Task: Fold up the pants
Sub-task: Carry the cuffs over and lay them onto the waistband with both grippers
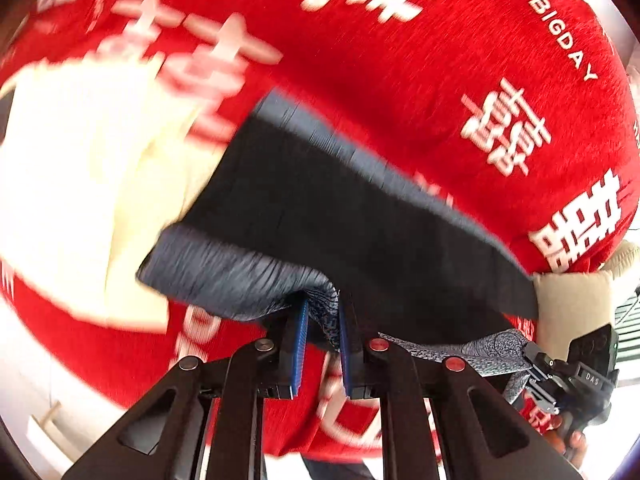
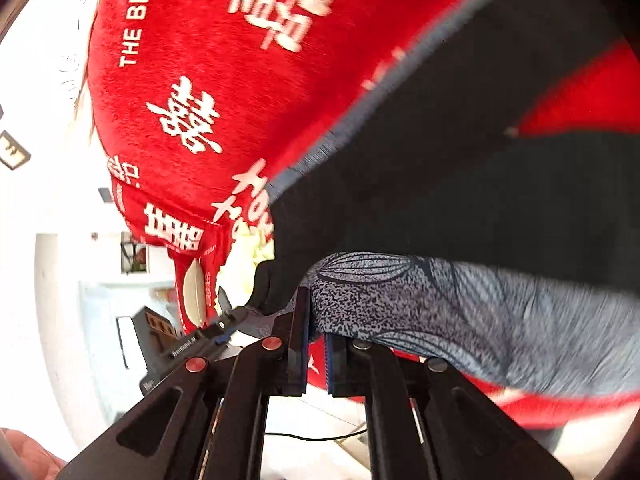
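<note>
Red fleece fills both of my views: a blanket printed with white characters and the words "THE BIGDAY", spread under everything I hold. Across it hangs the pair of pants, dark navy on the broad panel and mottled blue-grey with a leaf print along the edge nearest me.

My left gripper is clamped on that patterned edge; the blue pads pinch a bunched fold of the cloth between them. From there the fabric runs taut to the right, where my right gripper shows at the picture's edge, biting another part of the same hem.

In the right wrist view my right gripper has its jaws drawn almost together on the speckled edge of the pants, which drape away up and to the right. My left gripper appears low on the left there, with the dark cloth at its tip. A cream cloth lies on the blanket beyond the pants.
</note>
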`<state>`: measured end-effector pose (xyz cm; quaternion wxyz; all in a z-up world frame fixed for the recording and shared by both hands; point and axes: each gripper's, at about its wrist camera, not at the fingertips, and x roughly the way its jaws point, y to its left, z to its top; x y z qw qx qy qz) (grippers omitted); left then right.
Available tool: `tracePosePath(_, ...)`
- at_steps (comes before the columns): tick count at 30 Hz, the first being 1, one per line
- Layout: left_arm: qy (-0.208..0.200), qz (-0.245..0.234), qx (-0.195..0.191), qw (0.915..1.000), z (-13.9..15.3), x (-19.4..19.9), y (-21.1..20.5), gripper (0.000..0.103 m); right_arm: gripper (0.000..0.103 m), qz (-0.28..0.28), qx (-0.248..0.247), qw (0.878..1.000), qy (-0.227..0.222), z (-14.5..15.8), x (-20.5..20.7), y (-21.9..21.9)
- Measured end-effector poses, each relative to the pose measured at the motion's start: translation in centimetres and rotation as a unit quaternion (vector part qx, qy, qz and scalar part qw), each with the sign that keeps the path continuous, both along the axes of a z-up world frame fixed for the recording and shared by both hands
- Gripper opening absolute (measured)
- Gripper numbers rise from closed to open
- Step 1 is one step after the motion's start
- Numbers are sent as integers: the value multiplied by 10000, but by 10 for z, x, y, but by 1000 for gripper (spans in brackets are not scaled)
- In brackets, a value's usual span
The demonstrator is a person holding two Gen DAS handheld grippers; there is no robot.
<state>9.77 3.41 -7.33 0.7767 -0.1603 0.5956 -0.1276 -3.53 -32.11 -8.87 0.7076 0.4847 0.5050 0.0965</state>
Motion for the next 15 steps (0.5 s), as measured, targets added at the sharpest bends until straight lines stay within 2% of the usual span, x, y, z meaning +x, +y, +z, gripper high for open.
tracePosePath(3,-273,-17,136,9995,7,42,-16,16,6,310,-67,9995,78,-4,59,-22)
tracePosePath(6,-438,17,329,9985,-2,92,-34,16,6,504,-28,9984,236,-21,119,-33)
tracePosePath(7,-457,15,430,9980,-10,111,-45,16,6,533,-48,9981,305,-27,132,-37)
tracePosePath(12,-497,-35,895,9947,-52,155,-75,17,7,811,-224,9933,798,-84,200,-56)
tracePosePath(14,-381,34,1119,9930,-68,164,-82,26,8,972,-357,9895,1007,-109,217,-59)
tracePosePath(15,-352,84,1214,9919,-74,166,-82,43,9,1062,-429,9875,1084,-119,222,-59)
